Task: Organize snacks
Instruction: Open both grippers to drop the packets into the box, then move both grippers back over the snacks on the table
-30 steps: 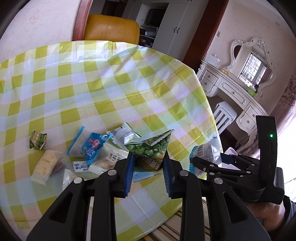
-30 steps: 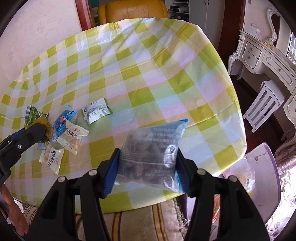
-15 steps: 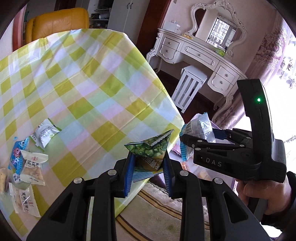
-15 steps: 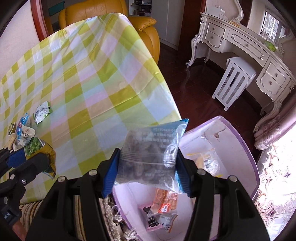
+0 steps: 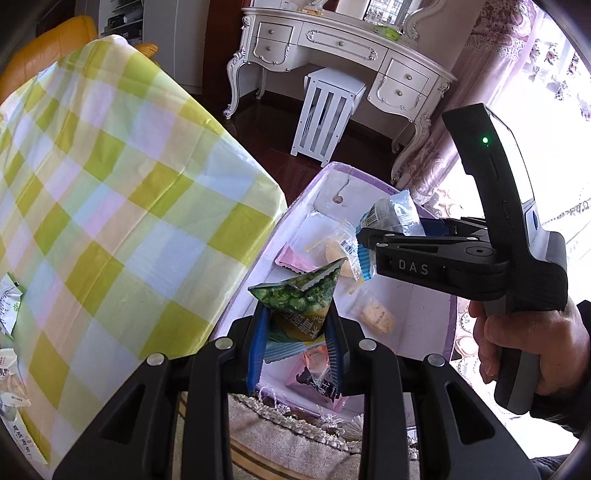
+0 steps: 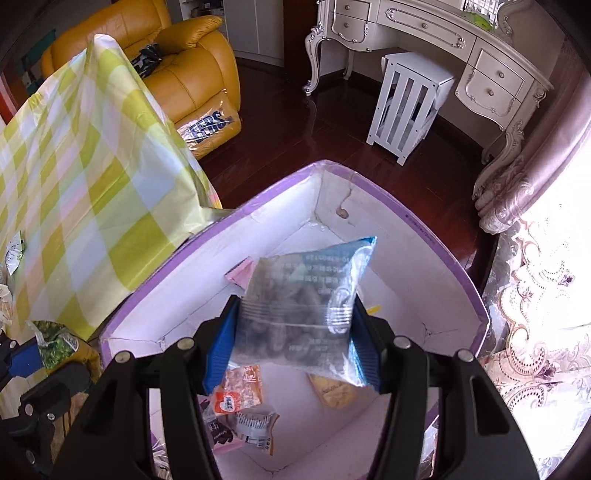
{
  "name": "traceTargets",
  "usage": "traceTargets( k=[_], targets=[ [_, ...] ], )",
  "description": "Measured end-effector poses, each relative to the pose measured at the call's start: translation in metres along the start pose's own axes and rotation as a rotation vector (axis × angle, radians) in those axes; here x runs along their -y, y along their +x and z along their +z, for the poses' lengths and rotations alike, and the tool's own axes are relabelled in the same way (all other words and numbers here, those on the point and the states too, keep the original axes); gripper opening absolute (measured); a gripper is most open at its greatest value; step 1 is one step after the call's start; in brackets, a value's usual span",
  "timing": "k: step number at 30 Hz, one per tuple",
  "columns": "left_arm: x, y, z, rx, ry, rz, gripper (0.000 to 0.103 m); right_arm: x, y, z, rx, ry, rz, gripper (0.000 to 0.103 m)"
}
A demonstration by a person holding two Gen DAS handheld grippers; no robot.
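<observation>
Over the purple-rimmed white cardboard box (image 6: 436, 243), left gripper (image 5: 295, 339) clamps a green pea snack packet (image 5: 299, 299). Right gripper (image 6: 291, 343) grips a clear blue-edged bag of dark snacks (image 6: 303, 306).

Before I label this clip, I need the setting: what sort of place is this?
Most likely a room in a home: an ornate white dressing table, a yellow leather armchair, and a table under a checked cloth.
</observation>
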State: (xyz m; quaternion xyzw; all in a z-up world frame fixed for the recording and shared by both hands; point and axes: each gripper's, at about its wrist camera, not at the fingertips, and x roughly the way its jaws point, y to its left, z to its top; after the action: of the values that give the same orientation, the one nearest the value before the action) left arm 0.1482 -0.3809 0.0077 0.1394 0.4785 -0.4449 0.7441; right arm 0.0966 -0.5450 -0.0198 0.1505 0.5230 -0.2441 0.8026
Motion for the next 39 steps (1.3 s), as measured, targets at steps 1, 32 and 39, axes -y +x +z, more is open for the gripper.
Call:
traceTargets(
  k=[1, 32, 39],
  targets=[
    [0.003, 0.003, 0.002, -0.006, 0.011, -0.002, 0.028, 0.004, 0.003, -0.001, -0.006, 0.007, -0.004, 0.058],
    [0.025, 0.045, 0.020, -0.076, 0.050, -0.034, 0.055, 0.036, 0.037, -0.009, -0.074, 0.094, -0.063, 0.069],
    [0.016, 0.032, 0.018, -0.038, 0.032, -0.010, 0.055, 0.022, 0.024, -0.005, -0.049, 0.073, -0.041, 0.070]
  ],
)
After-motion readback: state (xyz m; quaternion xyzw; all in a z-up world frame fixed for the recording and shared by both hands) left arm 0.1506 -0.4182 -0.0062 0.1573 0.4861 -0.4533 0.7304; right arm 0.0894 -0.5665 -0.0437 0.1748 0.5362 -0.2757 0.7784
